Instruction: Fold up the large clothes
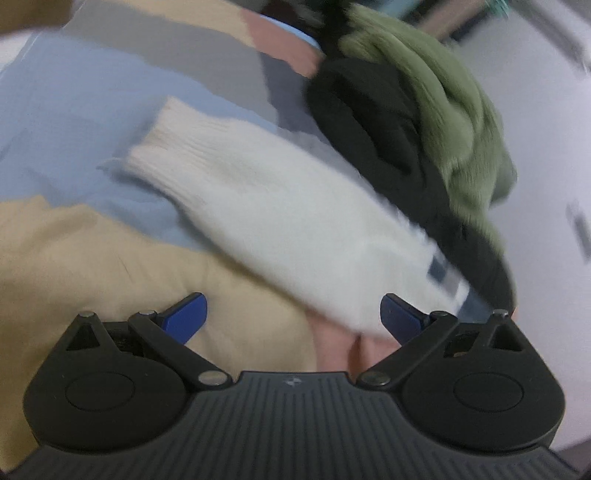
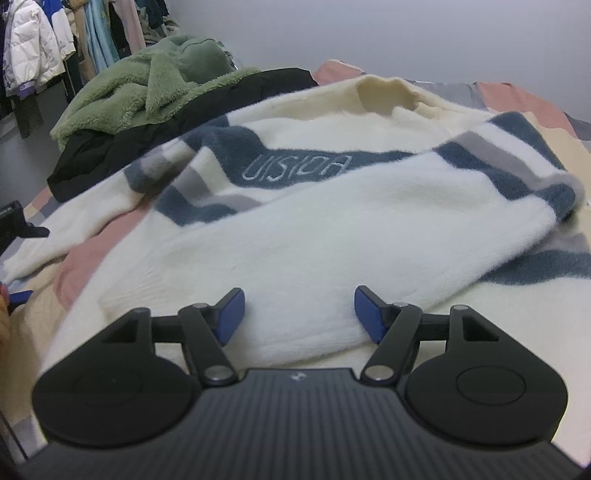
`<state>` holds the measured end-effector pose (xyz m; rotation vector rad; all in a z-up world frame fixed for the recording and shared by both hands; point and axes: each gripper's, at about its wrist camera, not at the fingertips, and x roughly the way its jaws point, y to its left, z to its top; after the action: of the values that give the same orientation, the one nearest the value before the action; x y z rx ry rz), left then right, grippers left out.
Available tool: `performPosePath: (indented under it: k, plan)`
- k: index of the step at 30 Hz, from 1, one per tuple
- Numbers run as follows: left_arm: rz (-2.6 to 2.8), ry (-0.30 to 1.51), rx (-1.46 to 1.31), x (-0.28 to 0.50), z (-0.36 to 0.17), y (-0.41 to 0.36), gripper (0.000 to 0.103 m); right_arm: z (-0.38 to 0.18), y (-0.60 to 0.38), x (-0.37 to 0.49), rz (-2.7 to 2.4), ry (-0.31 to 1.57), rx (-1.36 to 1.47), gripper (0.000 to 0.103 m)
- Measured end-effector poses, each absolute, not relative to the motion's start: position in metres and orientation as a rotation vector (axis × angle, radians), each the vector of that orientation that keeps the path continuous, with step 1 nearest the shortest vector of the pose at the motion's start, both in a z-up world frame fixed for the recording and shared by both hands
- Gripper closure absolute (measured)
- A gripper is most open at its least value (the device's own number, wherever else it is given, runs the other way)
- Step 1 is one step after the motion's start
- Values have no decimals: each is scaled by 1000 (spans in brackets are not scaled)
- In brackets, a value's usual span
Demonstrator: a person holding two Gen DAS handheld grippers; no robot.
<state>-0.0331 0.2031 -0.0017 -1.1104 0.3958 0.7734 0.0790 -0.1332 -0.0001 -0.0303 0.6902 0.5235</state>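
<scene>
A cream sweater [image 2: 295, 236] with blue and grey stripes and lettering lies spread on the bed, one sleeve folded across its front. My right gripper [image 2: 299, 314] is open just above its lower part, holding nothing. In the blurred left wrist view, its other sleeve [image 1: 258, 206] stretches out over the bedcover, ribbed cuff at the far end. My left gripper [image 1: 293, 317] is open, jaws wide, with the sleeve's near part close to the right finger [image 1: 400, 317]; nothing is held.
The bedcover [image 1: 74, 240] is a patchwork of tan, blue, grey and pink. A green fleece [image 2: 147, 92] and a black garment [image 2: 118, 147] are piled at the sweater's far left. Hanging clothes [image 2: 37, 44] stand beyond the bed. A pale wall [image 2: 406, 33] runs behind.
</scene>
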Motion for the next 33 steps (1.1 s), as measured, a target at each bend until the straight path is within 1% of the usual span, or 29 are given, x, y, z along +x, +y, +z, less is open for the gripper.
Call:
performPosePath:
  k: [1, 3, 6, 8, 10, 14, 17, 19, 20, 21, 22, 23, 24, 30, 33]
  plan:
    - [782, 354, -1150, -39, -2, 208, 3, 0, -133, 79, 525, 688, -34, 33]
    - [809, 295, -1199, -51, -4, 218, 9, -1, -131, 77, 518, 676, -52, 33]
    - [839, 226, -1265, -54, -11, 233, 10, 0, -128, 74, 512, 667, -71, 33]
    - [865, 194, -1261, -52, -13, 239, 10, -1, -132, 72, 510, 666, -55, 33]
    - [888, 194, -1230, -44, -12, 246, 10, -1, -135, 73, 512, 672, -36, 33]
    - [921, 263, -1111, -24, -7, 270, 11, -2, -135, 73, 514, 671, -31, 33]
    - [954, 313, -1099, -24, -12, 288, 25, -4, -134, 72, 515, 657, -42, 33]
    - [981, 314, -1052, -21, -8, 288, 41, -5, -133, 74, 514, 657, -44, 33]
    - [997, 325, -1001, -18, -6, 286, 55, -5, -132, 74, 511, 658, -45, 33]
    - [1005, 335, -966, -16, -5, 285, 64, -5, -131, 75, 509, 661, -48, 33]
    - [998, 330, -956, -16, -5, 285, 69, -4, -130, 75, 506, 662, -52, 33]
    - [983, 312, -947, -20, -4, 286, 84, -5, -129, 74, 504, 662, -55, 33]
    - [974, 301, -906, -21, 0, 285, 90, -4, -129, 74, 502, 663, -58, 33]
    - [844, 194, -648, -26, 51, 245, 93, -2, -129, 75, 496, 674, -30, 33]
    - [758, 140, -579, -31, 82, 219, 93, 1, -132, 76, 497, 678, -14, 32]
